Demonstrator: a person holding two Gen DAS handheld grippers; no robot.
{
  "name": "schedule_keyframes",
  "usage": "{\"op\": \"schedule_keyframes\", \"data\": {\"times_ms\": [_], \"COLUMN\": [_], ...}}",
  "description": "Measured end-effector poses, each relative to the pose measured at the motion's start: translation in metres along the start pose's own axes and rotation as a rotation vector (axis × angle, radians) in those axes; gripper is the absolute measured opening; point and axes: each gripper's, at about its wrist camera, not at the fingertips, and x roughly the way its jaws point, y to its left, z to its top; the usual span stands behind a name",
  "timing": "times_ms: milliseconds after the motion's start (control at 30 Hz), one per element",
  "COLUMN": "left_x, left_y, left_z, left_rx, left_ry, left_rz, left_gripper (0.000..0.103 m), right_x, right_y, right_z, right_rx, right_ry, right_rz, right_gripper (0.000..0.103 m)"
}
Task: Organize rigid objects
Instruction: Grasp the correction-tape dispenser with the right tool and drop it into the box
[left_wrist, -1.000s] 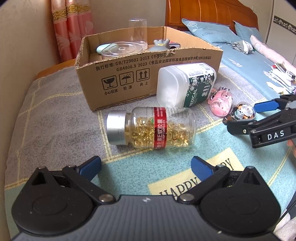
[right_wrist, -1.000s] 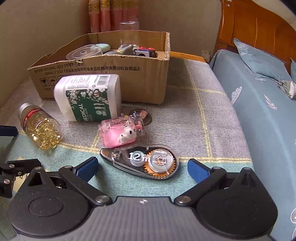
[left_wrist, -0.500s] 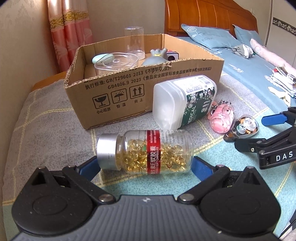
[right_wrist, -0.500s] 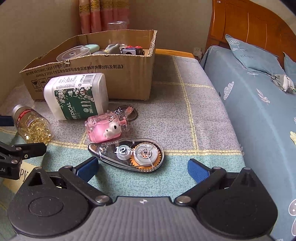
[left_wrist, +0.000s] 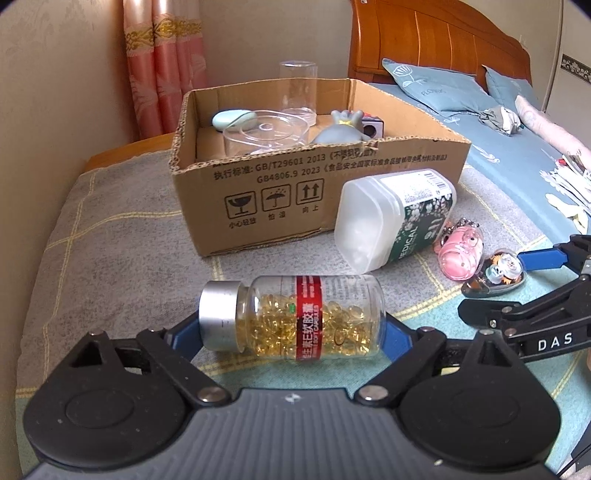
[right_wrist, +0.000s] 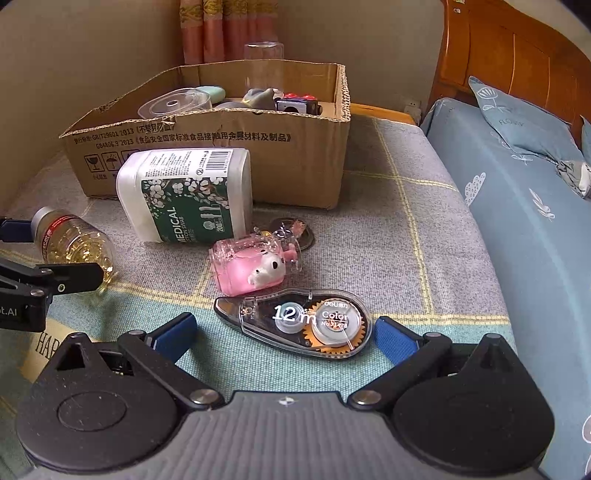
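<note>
Two blue pads of the left gripper (left_wrist: 291, 334) flank the capsule bottle (left_wrist: 295, 319), which lies on its side on the blanket (left_wrist: 110, 240) near its front edge; the jaws are closing, the bottle between them, its silver cap toward one pad and its base toward the other. Whether the pads already press cannot be told. Gripping end to end risks the bottle pivoting, so the close should probably finish squarely before any lift. The cardboard box (left_wrist: 332, 192), further back on the blanket, seems the likely destination. The right gripper (right_wrist: 286, 332) hovers with jaws apart around the correction tape (right_wrist: 299, 321), not touching it.
</note>
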Motion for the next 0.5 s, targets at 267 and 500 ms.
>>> {"op": "schedule_keyframes", "data": {"times_ms": [267, 500], "left_x": [-0.003, -0.005], "left_y": [0.011, 0.011], "left_z": [-0.004, -0.004], "left_rx": [-0.018, -0.007], "left_ry": [0.003, 0.018], "left_rz": [0.019, 0.004], "left_gripper": [0.093, 0.093], "right_x": [0.001, -0.006], "right_y": [0.013, 0.014], "right_z": [0.004, 0.000], "right_rx": [-0.022, -0.032], "right_ry": [0.000, -0.015], "right_rz": [0.022, 0.018], "right_gripper": [0.103, 0.093]}}
